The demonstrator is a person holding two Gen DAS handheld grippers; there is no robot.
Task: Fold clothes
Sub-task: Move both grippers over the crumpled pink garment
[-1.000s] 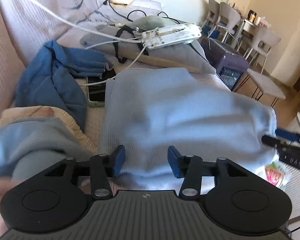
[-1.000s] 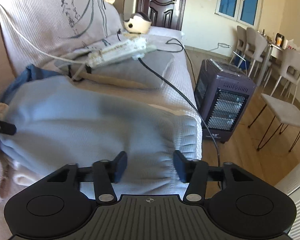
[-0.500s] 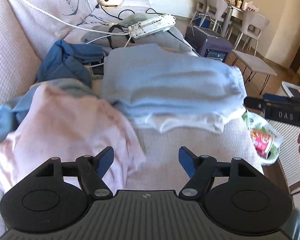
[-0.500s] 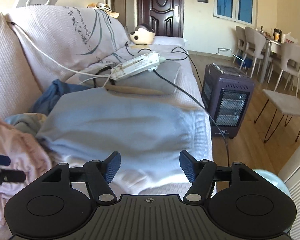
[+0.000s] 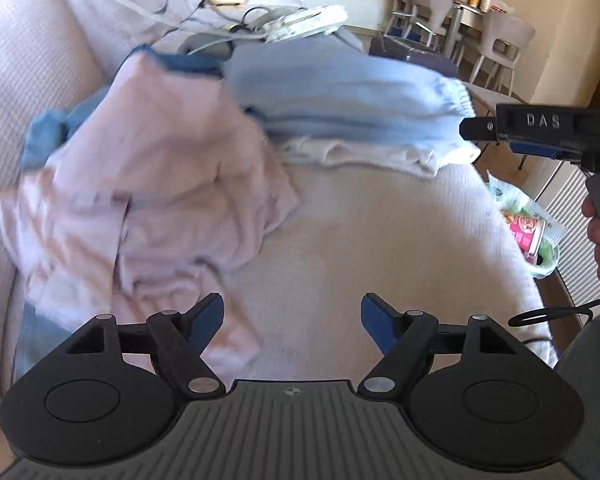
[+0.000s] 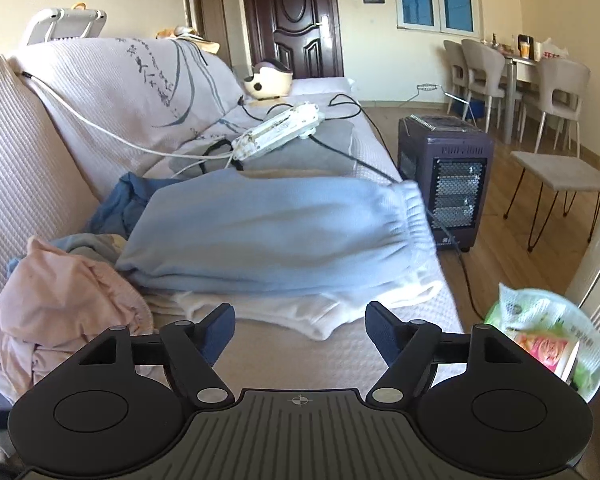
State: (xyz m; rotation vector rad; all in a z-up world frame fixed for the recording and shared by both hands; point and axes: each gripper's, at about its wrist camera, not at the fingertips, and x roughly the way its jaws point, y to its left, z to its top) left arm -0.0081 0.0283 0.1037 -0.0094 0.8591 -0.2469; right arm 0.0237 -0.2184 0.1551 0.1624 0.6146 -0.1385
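- Setting: a living room with a dark panelled door (image 6: 298,16), dining chairs (image 6: 562,92) at the far right, a wood floor, and a sofa (image 6: 32,160) under a cream ribbed cover as the working surface.
- Light blue garment (image 6: 268,236): folded, lying across the seat on top of a folded white garment (image 6: 312,316), of which only the near edge and a corner show.
- Pink garment (image 5: 148,184): a crumpled heap at the left of the seat, just beside the folded stack; blurred in the left wrist view, its outline hard to read.
- Dark blue garment (image 6: 120,204): bunched against the backrest, mostly hidden behind the blue fold and the pink heap.
- Power strip (image 6: 280,132): white, resting on a grey cushion (image 6: 320,152) farther along the seat, its cables trailing over the backrest and off the seat edge.
- Heater (image 6: 444,184): dark, standing on the floor beside the sofa.
- Snack bag (image 6: 548,340): green and white, low at the right; partly cut off behind the gripper body.
- Left gripper (image 5: 292,316): jaws spread wide, nothing between them, above bare seat cover with one finger over the pink heap's edge.
- Right gripper (image 6: 300,328): jaws spread wide, empty, in front of the folded stack; from the left wrist view only its side and part of the hand show.
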